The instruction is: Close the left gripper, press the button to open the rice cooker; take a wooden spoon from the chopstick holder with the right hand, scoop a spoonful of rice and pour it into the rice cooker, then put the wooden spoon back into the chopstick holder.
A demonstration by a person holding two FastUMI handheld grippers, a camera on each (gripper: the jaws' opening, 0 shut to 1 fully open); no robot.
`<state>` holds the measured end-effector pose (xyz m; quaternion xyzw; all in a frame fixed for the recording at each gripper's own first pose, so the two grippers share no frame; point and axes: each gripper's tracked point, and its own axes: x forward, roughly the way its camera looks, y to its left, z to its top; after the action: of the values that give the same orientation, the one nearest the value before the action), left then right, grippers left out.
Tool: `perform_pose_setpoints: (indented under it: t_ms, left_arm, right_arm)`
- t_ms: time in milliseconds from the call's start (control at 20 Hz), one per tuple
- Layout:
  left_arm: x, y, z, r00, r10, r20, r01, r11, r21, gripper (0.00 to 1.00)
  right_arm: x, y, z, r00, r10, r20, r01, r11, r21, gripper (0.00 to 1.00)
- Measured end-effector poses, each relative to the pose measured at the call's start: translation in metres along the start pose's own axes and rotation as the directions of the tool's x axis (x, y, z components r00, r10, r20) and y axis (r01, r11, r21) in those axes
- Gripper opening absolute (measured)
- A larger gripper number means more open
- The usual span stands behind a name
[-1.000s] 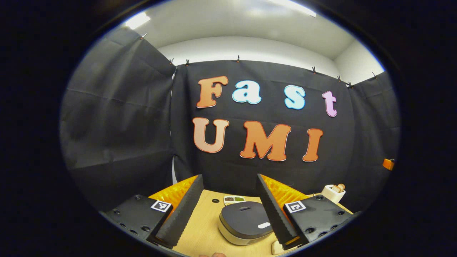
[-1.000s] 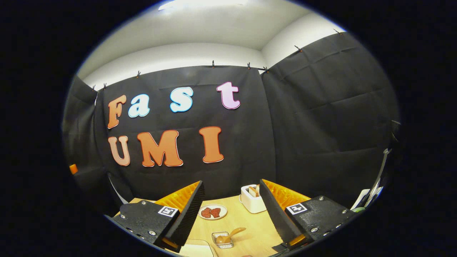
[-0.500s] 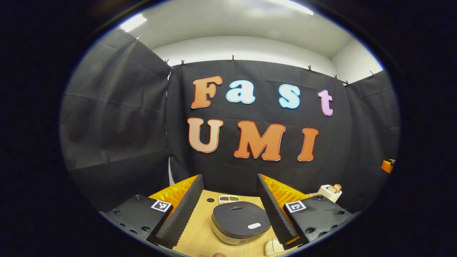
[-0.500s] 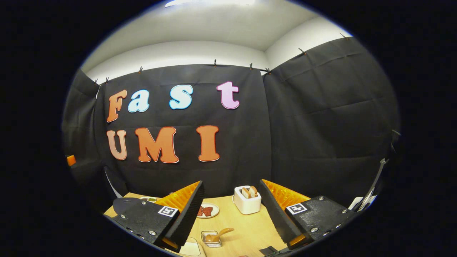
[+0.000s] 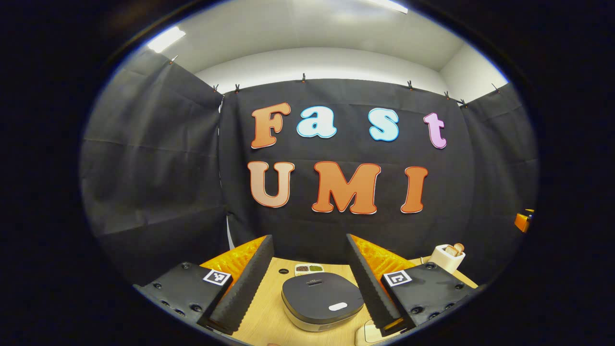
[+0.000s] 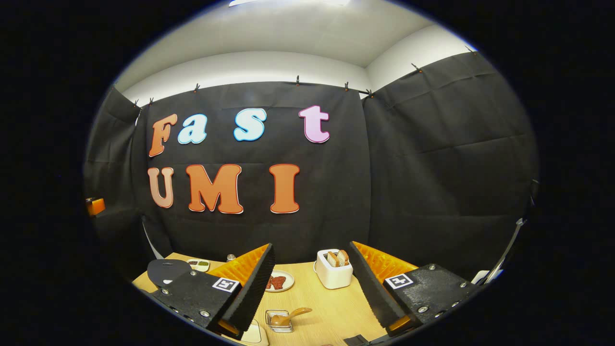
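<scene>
The rice cooker (image 5: 321, 300) with a dark closed lid and a pale button (image 5: 338, 306) stands on the wooden table, low between the fingers of my left gripper (image 5: 307, 237), which is open and holds nothing. The cooker's lid (image 6: 167, 271) also peeks out at the left of the right gripper view. A wooden spoon (image 6: 292, 315) rests in a small clear square container (image 6: 280, 322), low between the fingers of my right gripper (image 6: 311, 245). That gripper is open and empty, well above the table.
A white toaster (image 6: 332, 270) with bread slices stands at the back; it appears as the toaster (image 5: 447, 257) on the right. A plate (image 6: 278, 281) of red food, a small divided dish (image 5: 308, 268) and a white object (image 5: 367, 331) lie on the table.
The cooker has slid left in the left gripper view. The right gripper view has swung left, bringing the cooker lid and the small dish into sight. Both grippers stay open.
</scene>
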<state>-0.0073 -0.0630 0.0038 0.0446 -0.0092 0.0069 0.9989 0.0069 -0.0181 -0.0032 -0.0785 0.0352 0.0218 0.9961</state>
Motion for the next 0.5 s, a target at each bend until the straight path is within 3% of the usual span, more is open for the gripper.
perform_pose_setpoints:
  t_ms: [200,300,350,450,500]
  left_arm:
    - [0.002,-0.009,-0.003,1.000,-0.020,0.009,0.020,1.000,0.006,0.70]
    - [0.007,-0.005,-0.008,1.000,-0.007,0.002,0.007,1.000,0.011,0.29]
    - [0.008,-0.008,-0.010,1.000,-0.018,-0.006,0.018,1.000,0.002,0.23]
    - [0.018,-0.007,-0.012,1.000,-0.027,0.000,0.027,1.000,-0.011,0.25]
    - [0.013,-0.008,-0.013,1.000,-0.023,0.000,0.023,1.000,-0.010,0.18]
  right_arm:
    - [0.004,-0.001,0.000,1.000,0.004,0.002,-0.004,1.000,0.003,0.95]
    - [0.004,-0.002,-0.001,1.000,0.009,-0.001,-0.009,1.000,0.020,0.95]
    - [0.004,-0.003,-0.001,1.000,0.010,-0.003,-0.010,1.000,0.025,0.95]
    - [0.008,-0.007,0.000,1.000,-0.004,0.002,0.004,1.000,0.019,0.95]
    - [0.009,-0.007,-0.001,1.000,-0.008,0.002,0.008,1.000,0.014,0.94]
